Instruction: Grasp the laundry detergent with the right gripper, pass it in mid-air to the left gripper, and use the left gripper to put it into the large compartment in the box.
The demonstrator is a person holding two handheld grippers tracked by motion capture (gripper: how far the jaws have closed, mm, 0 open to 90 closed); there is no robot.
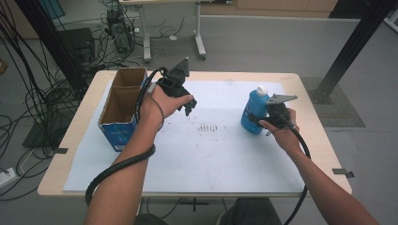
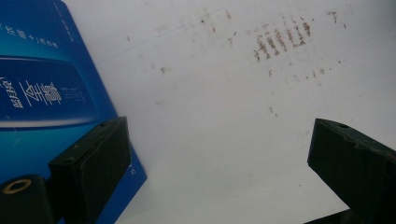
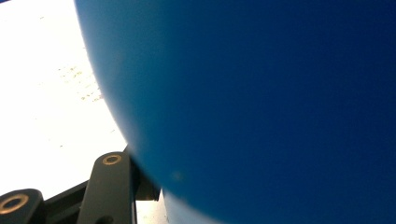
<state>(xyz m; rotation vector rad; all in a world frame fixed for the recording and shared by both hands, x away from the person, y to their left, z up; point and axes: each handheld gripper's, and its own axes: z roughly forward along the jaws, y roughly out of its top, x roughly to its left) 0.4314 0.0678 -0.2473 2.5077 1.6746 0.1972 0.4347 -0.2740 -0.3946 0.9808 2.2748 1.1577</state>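
Clamped on the blue bottle (image 1: 254, 115), the right gripper (image 1: 263, 117) has its jaws pressed against the bottle's sides at the right of the table, with the person's right hand (image 1: 283, 127) wrapped around the gripper body. From the right gripper view, the bottle's blue wall (image 3: 261, 102) sits tight against the camera, and one black jaw with brass rivets rises at the lower left, touching the bottle.

Going from the biggest thing down: the wooden table (image 1: 324, 154) carries a large white sheet (image 1: 220, 164) that covers most of its top. At the left edge of the sheet stands an open cardboard box (image 1: 119, 105) with blue printed sides, its brown inside split into two compartments. The left gripper view shows one blue printed side of this box (image 2: 42, 93) just beside the near jaw.

The bottle stands upright on the sheet, right of centre, well apart from the box, and bears a white cap (image 1: 262, 89).

The left gripper (image 1: 187, 105) hangs above the sheet just right of the box, gripped by the left hand (image 1: 157, 105). Its jaws are spread wide with nothing between them, and bare sheet lies beneath.

A patch of small brownish marks (image 1: 206, 127) dots the sheet between the two grippers.
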